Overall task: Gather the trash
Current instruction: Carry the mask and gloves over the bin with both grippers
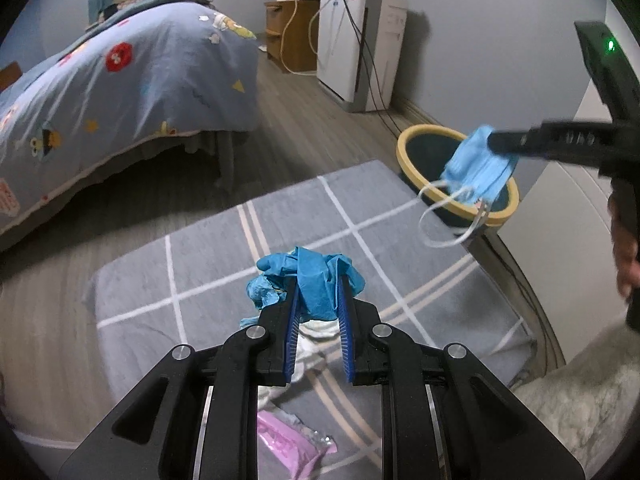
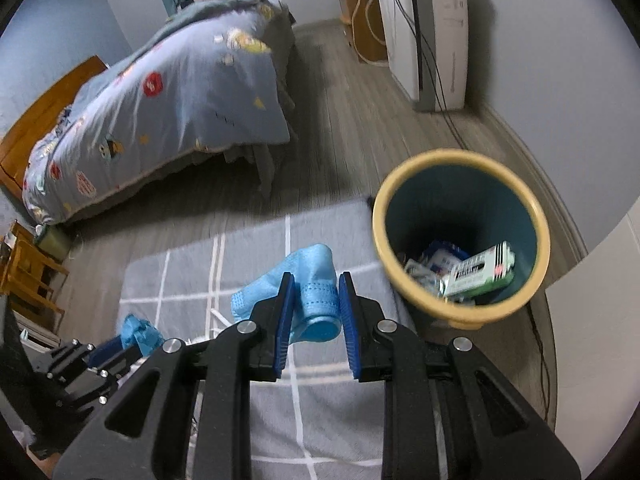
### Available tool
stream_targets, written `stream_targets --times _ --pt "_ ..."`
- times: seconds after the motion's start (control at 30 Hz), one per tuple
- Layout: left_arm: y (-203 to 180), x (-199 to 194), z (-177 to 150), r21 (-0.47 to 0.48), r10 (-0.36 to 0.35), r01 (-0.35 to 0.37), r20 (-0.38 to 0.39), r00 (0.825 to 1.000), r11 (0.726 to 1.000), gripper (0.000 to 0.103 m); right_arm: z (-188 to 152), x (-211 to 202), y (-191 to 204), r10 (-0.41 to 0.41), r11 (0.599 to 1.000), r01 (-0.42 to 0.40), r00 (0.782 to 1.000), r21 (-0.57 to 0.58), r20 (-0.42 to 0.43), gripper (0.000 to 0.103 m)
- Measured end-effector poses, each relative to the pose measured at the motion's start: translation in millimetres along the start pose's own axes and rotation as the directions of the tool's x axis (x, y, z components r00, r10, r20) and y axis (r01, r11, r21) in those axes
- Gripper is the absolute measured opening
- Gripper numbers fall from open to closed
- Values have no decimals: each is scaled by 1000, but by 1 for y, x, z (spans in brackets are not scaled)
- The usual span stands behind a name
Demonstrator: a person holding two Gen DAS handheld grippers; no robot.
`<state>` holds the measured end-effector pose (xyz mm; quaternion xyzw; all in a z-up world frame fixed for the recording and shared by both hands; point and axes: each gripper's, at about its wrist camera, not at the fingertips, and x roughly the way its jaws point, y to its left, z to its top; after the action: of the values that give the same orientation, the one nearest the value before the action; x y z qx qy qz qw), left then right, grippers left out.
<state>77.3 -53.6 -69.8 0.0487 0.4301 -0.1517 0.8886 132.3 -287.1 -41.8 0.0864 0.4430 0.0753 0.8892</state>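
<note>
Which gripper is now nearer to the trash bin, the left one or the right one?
Right. The right gripper, shut on the face mask, is beside the trash bin, close to its rim. The left gripper, shut on the blue glove, is farther away over the grey mat.

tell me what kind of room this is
Most likely a bedroom in a home: a bed under a cartoon-print quilt, a wooden nightstand by the wall, and a grey checked rug on the wood floor beside a small trash bin.
</note>
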Motion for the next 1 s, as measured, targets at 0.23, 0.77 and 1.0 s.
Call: stream_targets --times 0.23,0.77,1.0 --pt "2 2 7 -2 8 -8 11 1000 1000 19 35 -19 -27 -8 1000 8 997 4 71 22" --pt "-54 24 44 41 -91 90 28 995 995 19 67 3 -143 -113 970 95 991 222 68 22" --pt "-103 60 82 97 -164 163 3 986 982 19 61 17 -185 -185 949 171 982 264 31 22"
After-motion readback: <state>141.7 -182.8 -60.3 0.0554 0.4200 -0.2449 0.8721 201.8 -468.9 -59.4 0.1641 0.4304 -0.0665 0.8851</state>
